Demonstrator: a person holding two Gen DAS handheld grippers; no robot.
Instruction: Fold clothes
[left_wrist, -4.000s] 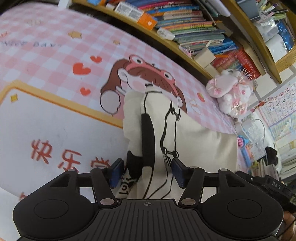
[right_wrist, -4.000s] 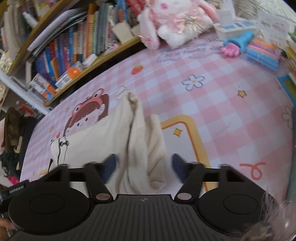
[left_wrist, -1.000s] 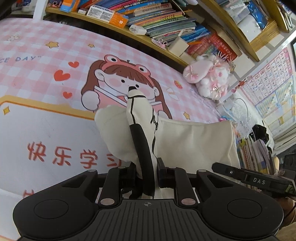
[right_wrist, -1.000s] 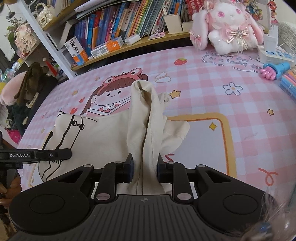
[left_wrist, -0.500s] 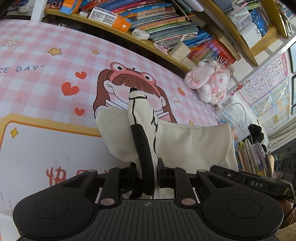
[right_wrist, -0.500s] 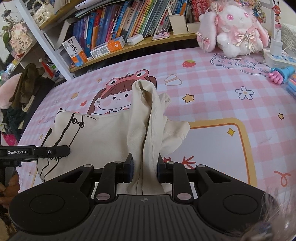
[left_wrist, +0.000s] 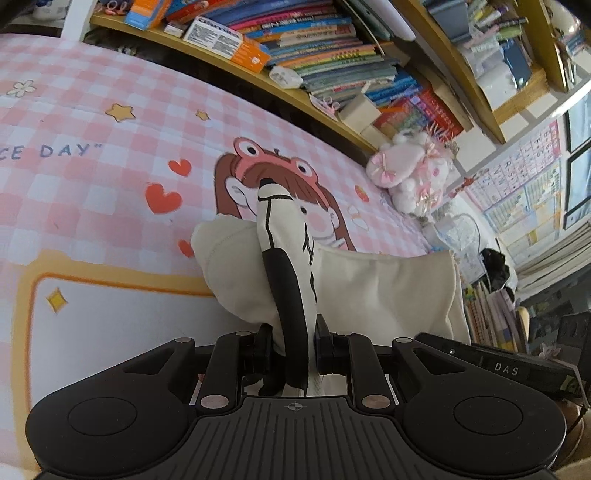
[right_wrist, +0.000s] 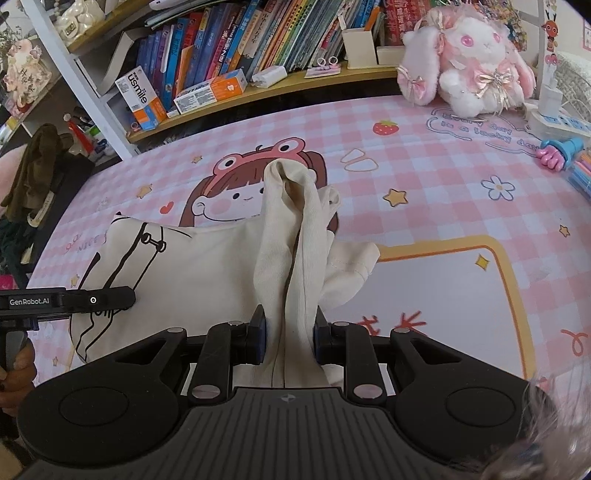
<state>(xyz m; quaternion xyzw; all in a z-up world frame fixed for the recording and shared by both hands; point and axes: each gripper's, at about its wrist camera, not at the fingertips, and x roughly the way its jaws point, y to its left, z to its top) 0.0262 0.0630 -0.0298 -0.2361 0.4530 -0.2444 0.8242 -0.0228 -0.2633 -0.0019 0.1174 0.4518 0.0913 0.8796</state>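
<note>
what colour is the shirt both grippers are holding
Cream shirt with a black line drawing printed on it, clearest in the right wrist view.

wooden bookshelf (right_wrist: 258, 94), pink checked mat (right_wrist: 443, 173)

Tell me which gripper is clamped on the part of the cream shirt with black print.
The left gripper: its bunch of the cream shirt carries black print. The right gripper pinches plain cream fabric.

A child's room at home: picture books (right_wrist: 258, 40) are crowding the shelf (right_wrist: 280, 85), a plush rabbit (right_wrist: 465, 62) sitting at the worktop's (right_wrist: 443, 177) far edge.
</note>
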